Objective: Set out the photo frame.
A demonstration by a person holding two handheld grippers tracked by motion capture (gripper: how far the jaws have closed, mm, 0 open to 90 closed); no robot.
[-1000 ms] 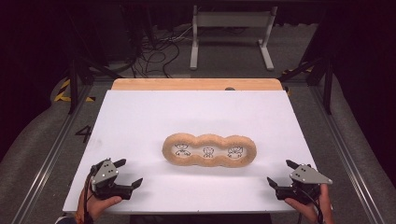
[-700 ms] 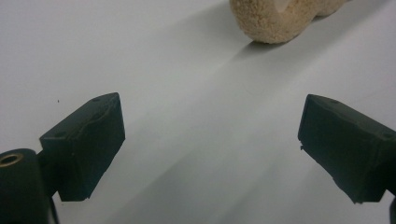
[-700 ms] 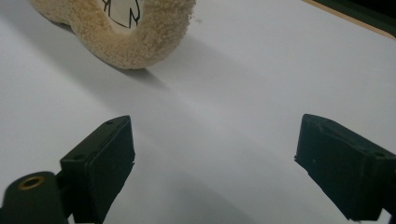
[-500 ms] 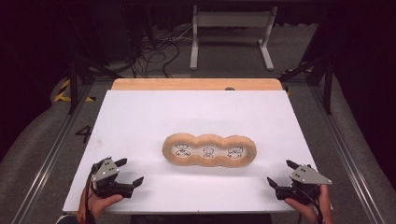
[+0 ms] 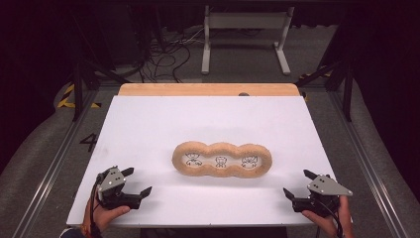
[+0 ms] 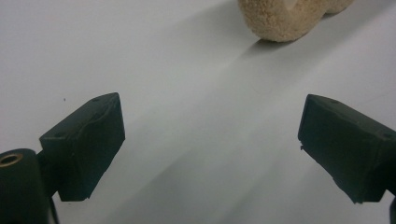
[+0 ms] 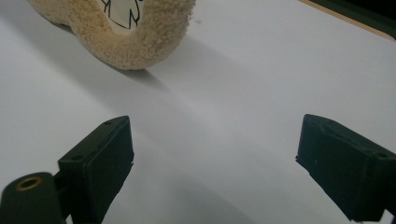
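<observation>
A tan, rough-surfaced holder with three round wells (image 5: 222,159) lies in the middle of the white table top (image 5: 208,119); a small line drawing shows at the bottom of each well. My left gripper (image 5: 137,181) rests near the front left corner, open, nothing between its jaws. In the left gripper view the holder's rounded end (image 6: 285,18) sits ahead, past the open gripper (image 6: 210,140). My right gripper (image 5: 298,184) stands open near the front right corner. The right gripper view shows the holder's end (image 7: 126,32) ahead of the gripper (image 7: 215,154), to the left.
A wooden strip (image 5: 208,89) runs along the table's far edge. Beyond it are cables on the floor (image 5: 163,54) and a white metal stand (image 5: 245,34). Metal rails (image 5: 361,158) flank the table on both sides.
</observation>
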